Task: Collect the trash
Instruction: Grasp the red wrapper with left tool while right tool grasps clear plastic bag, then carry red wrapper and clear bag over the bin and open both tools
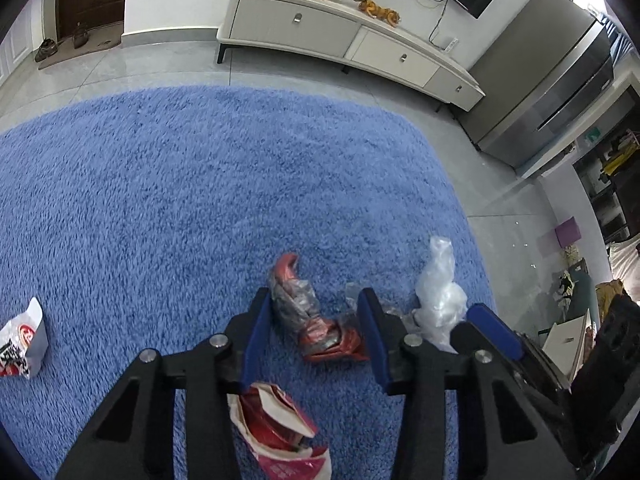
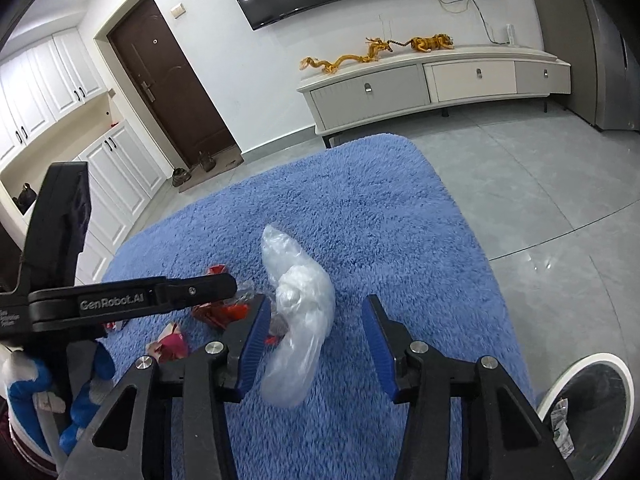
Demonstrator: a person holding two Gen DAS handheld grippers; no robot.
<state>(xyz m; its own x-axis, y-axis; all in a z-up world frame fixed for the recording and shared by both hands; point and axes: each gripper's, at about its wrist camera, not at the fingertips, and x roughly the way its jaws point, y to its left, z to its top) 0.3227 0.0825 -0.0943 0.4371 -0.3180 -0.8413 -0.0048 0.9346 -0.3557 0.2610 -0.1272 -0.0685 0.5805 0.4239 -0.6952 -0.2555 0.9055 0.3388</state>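
Observation:
On the blue rug point(image 1: 180, 184), a crumpled red and silver wrapper point(image 1: 316, 320) lies between the open jaws of my left gripper point(image 1: 316, 300). A torn red and white packet point(image 1: 280, 432) lies under it. A clear plastic bag point(image 1: 438, 292) lies to the right, and a white snack packet point(image 1: 22, 336) at far left. In the right wrist view my right gripper point(image 2: 316, 312) is open around the clear plastic bag point(image 2: 298, 320), not touching it. The left gripper's arm point(image 2: 120, 300) crosses at left over the red wrapper point(image 2: 220, 312) and a pink scrap point(image 2: 170, 344).
A round white-rimmed bin point(image 2: 588, 404) with some trash stands at the lower right, off the rug. A white TV cabinet point(image 2: 432, 84) with golden figurines lines the far wall. Grey tile floor point(image 2: 540, 184) surrounds the rug. Clutter and boxes point(image 1: 580, 320) sit to the right.

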